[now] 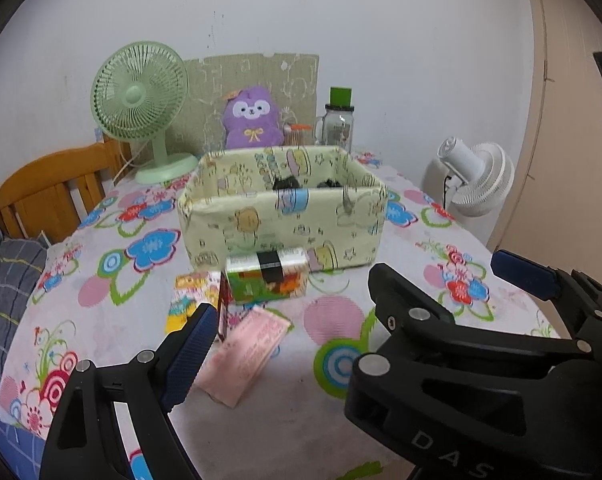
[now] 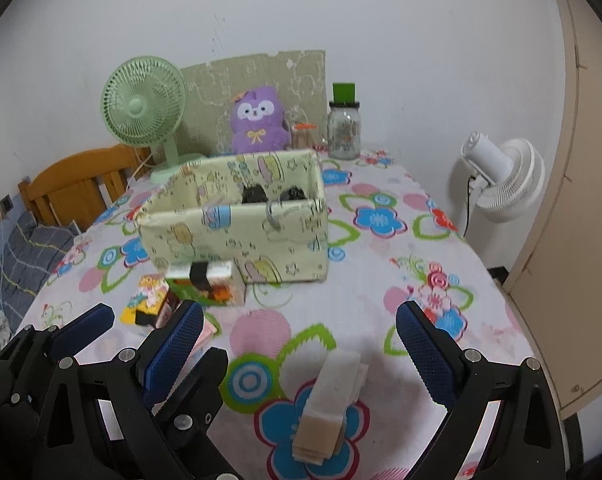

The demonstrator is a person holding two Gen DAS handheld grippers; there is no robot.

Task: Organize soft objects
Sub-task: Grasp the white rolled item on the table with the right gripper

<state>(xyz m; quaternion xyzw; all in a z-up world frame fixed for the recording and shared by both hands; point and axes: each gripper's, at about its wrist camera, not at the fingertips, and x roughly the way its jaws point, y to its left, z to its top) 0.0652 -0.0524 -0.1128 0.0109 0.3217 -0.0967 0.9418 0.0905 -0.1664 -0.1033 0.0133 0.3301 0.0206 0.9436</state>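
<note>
Right wrist view: dark items lie in the fabric box (image 2: 237, 236); folded cloth (image 2: 329, 404) waits between the right gripper's (image 2: 307, 354) wide, empty jaws, left gripper (image 1: 285, 344) likewise wide.

Left gripper (image 1: 289, 312): black moulded plastic frame with open cut-outs, round silver pivot screws, blue cross-hatched finger pads (image 1: 189, 356). Raised white letters "DAS" on the right-hand arm of its frame.

Right gripper (image 2: 301, 352): same black frame, silver screws at each joint, blue textured finger pads (image 2: 425, 354). No cables, sleeves or skin in either view.
</note>
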